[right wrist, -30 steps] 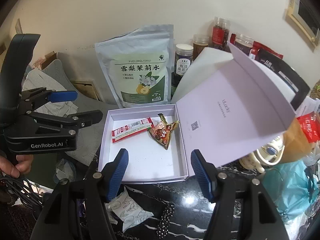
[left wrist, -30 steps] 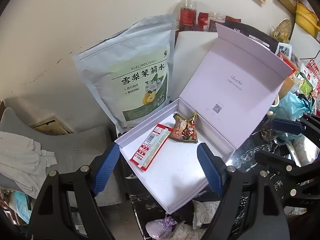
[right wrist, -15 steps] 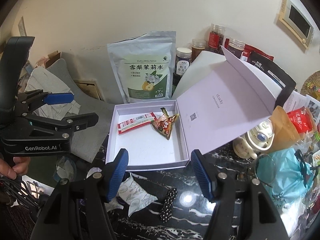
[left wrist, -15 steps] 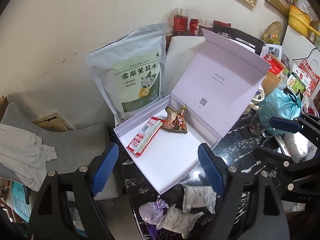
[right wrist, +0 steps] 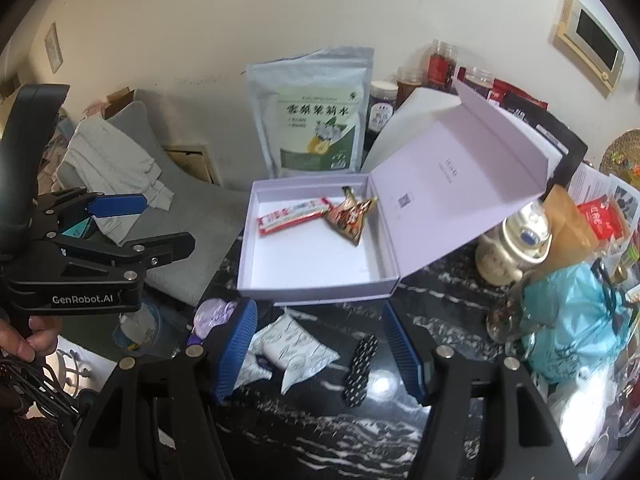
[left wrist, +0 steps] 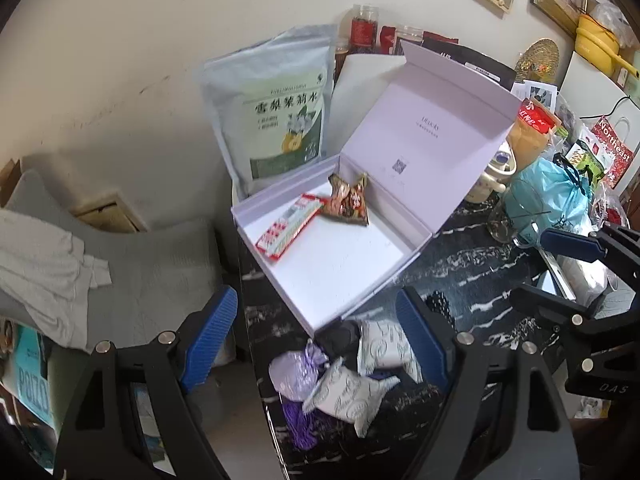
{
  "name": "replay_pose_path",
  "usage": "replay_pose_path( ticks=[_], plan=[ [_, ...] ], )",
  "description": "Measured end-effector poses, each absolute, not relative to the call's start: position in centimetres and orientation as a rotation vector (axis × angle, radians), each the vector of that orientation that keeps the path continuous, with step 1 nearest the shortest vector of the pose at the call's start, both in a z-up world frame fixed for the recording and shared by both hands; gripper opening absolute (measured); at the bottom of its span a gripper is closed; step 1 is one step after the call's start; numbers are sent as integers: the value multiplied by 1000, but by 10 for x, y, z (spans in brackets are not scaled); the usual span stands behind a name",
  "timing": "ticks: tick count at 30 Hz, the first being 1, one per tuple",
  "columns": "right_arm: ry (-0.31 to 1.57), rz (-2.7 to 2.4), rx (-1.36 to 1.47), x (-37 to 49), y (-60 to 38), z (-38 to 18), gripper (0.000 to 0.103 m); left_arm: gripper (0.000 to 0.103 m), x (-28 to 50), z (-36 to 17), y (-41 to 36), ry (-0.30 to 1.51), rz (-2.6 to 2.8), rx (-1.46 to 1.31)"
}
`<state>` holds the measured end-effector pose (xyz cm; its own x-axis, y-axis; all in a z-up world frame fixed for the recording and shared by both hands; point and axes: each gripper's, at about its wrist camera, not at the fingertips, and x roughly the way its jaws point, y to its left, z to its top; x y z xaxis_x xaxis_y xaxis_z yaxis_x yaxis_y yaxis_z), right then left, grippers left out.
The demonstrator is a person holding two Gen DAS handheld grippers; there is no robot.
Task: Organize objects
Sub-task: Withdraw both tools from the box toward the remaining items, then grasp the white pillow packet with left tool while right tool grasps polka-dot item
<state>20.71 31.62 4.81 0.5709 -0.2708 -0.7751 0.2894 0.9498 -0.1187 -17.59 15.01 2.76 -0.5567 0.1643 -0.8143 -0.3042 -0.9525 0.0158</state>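
A: Status on both grippers?

B: Left gripper (left wrist: 316, 332) has its jaws apart with nothing between them. Right gripper (right wrist: 320, 348) is the same: spread, nothing clamped. Both are angled down over the front of the black marble tabletop (right wrist: 440, 280).

A: Where's the stuff to sort?

B: The lilac gift box (right wrist: 312, 290) sits at the table's edge, lid (right wrist: 460, 184) hinged up and propped against the clutter behind it, so the tray is free to load from the front. Two items are already in the tray: a red-and-white sachet strip (right wrist: 294, 216) and a brown triangular snack packet (right wrist: 352, 218), touching end to end near the back wall. The rest of the tray is bare.

A: Left to do?

B: My read is that the loose pile in front of the box goes next: white printed sachets (right wrist: 292, 350), a purple tasselled pouch (left wrist: 294, 372), and a black dotted strip (right wrist: 362, 364). The sachets lie just beside the right gripper's left finger, so they look like the likely next pick.

A: Any legible text?

B: "GenRobot.AI" on the left gripper body as the right wrist view shows it. The big standing pouch (right wrist: 316, 120) has "雪梨茉莉水" and blurred Latin type above it. A red bag (left wrist: 614, 148) at the right reads "Northeast". There's a QR code inside the lid; the brand line above it is too small to read.
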Motion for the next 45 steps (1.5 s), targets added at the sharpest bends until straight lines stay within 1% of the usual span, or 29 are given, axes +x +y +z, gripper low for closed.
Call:
replay_pose_path(
  ticks=[13, 20, 21, 36, 42, 45],
  plan=[
    [951, -400, 98, 182, 341, 20, 65, 81, -132, -3, 133, 159, 2534, -1445],
    [991, -481, 177, 175, 345, -3, 65, 81, -116, -26, 132, 156, 2495, -1496],
    [1001, -484, 185, 174, 344, -8, 65, 81, -115, -30, 132, 83, 2554, -1546],
    [1089, -528, 329, 171, 325, -57, 65, 81, -120, -83, 144, 57, 2437, -1610],
    [1124, -561, 392, 167, 311, -80, 65, 81, -126, -117, 152, 49, 2415, -1654],
    [1152, -578, 429, 166, 305, -91, 65, 81, -127, -131, 152, 17, 2419, -1675]
  ],
)
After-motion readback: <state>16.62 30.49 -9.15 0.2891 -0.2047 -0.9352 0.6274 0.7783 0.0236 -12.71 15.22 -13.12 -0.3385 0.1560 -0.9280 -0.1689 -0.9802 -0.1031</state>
